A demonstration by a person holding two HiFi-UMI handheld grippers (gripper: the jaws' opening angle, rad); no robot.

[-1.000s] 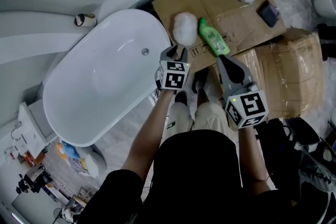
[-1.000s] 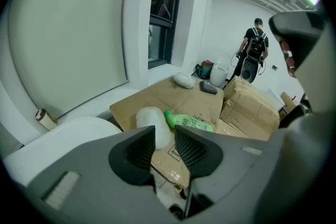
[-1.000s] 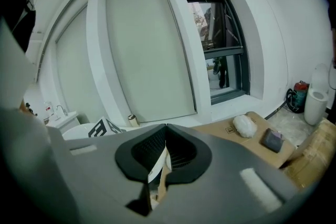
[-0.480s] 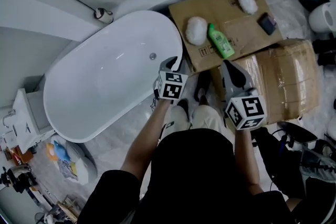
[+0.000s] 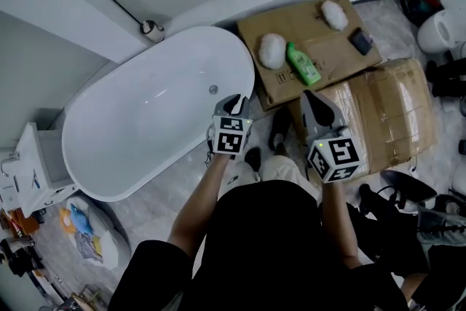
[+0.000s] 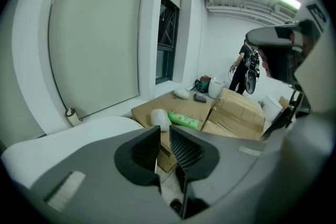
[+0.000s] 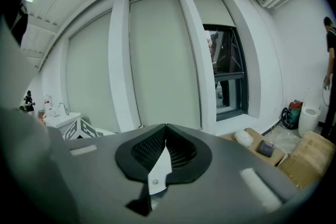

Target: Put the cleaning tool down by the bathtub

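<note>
Apparently done: the fluffy pad (image 5: 272, 49) lies on cardboard (image 5: 328, 47) beside the bathtub (image 5: 145, 127), while the left claw (image 5: 234, 104) is closing on nothing and the right claw (image 5: 313, 102) is shut, empty.

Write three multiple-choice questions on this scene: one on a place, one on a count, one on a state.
1. The green bottle lies: A in the bathtub; B on the flat cardboard; C on the floor.
2. White fluffy pads on that cardboard: A one; B two; C four.
3. The right tongs are: A wide apart; B closed together; C clamped on the bottle.
Key: 1 B, it rests on the cardboard; 2 B, one beside the bottle, one near the far edge; 3 B, their tips meet in the right gripper view.
</note>
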